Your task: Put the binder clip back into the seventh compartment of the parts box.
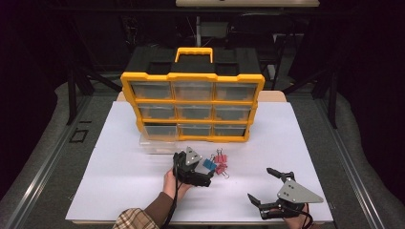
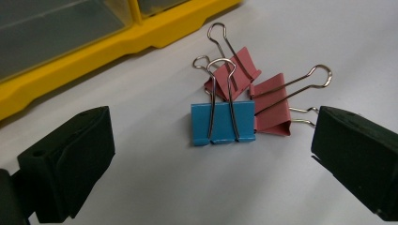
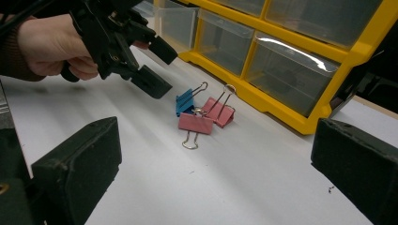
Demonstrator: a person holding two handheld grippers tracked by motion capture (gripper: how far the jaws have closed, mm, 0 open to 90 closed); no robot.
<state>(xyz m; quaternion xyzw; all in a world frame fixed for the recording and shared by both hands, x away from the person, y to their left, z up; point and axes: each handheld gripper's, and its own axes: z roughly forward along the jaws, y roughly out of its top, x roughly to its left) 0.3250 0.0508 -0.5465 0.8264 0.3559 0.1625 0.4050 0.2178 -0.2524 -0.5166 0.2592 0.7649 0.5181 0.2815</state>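
Step in hand: the left gripper (image 1: 203, 168) is lining up on the blue binder clip (image 2: 223, 123); judged as the approach before a pick, not yet a grasp.
Left jaws: spread wide, one to each side of the clips in the left gripper view, touching nothing.
Right gripper (image 1: 264, 183): held near the front right of the white table (image 1: 286, 143), well apart from the clips, jaws spread and empty.
Where the clips lie: on the table just right of the left gripper, near the front of the yellow drawer organizer (image 1: 193, 106).
Blue clip's look: a folded blue metal body, its two silver wire handles folded flat over the upper face.
Neighbours: two pink binder clips (image 2: 271, 104) touch or overlap the blue one on its far and right sides; handles point away.
Pulled drawer: a clear drawer (image 1: 155, 144) sticks out from the bottom left slot of the organizer, likely the target.
Next move calls for: lowering the jaws around the blue body alone and closing without catching a pink clip.
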